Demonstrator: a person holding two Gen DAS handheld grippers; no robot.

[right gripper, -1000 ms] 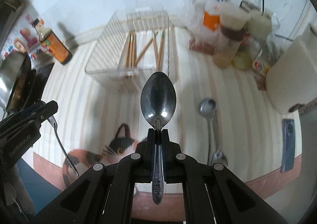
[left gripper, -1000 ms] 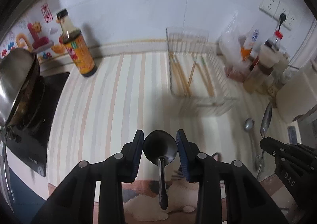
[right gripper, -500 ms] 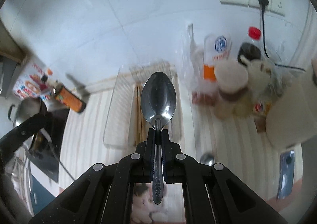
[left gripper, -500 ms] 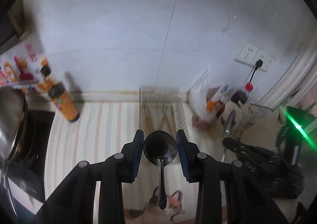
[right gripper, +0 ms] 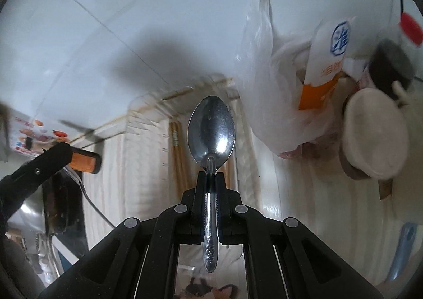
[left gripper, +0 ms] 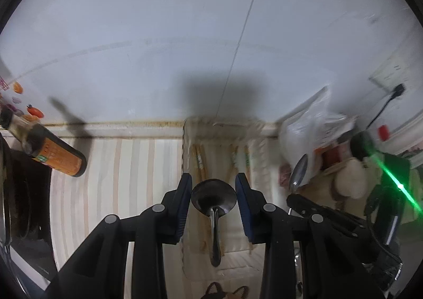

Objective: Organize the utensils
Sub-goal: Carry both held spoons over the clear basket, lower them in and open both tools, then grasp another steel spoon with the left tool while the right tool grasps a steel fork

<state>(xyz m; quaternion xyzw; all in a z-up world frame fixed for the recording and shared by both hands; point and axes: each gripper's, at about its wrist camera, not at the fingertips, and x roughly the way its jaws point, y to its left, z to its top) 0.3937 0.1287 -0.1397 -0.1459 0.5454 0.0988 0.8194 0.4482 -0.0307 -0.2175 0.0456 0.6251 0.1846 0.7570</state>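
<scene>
1. Your right gripper [right gripper: 210,172] has its jaws pressed together on the neck of a shiny metal spoon [right gripper: 211,131]. The bowl sticks out far in front, and the handle hangs back toward you.
2. Your left gripper [left gripper: 213,188] carries a dark spoon [left gripper: 213,195]. Its round bowl sits between the blue pads [left gripper: 185,193], which look set on its two edges. I cannot see the touching spots clearly, so that is my best guess.
3. Both spoons hang in the air over the clear rack [left gripper: 188,140] by the far wall. Wooden chopsticks [left gripper: 198,159] already lie inside it.
4. I think the spoons are light, hard and will not bend. They will not break if they drop, but they may bounce and clatter.
5. Smooth metal is slippery. The shiny spoon could swing in the pinch, because the hold is on a thin neck.
6. The dark spoon is held by its curved edges, so it could pop out. A hold on the flat handle would likely be safer.
7. A sauce bottle [left gripper: 56,151] stands far left, and bags and jars [right gripper: 327,93] crowd the right.
</scene>
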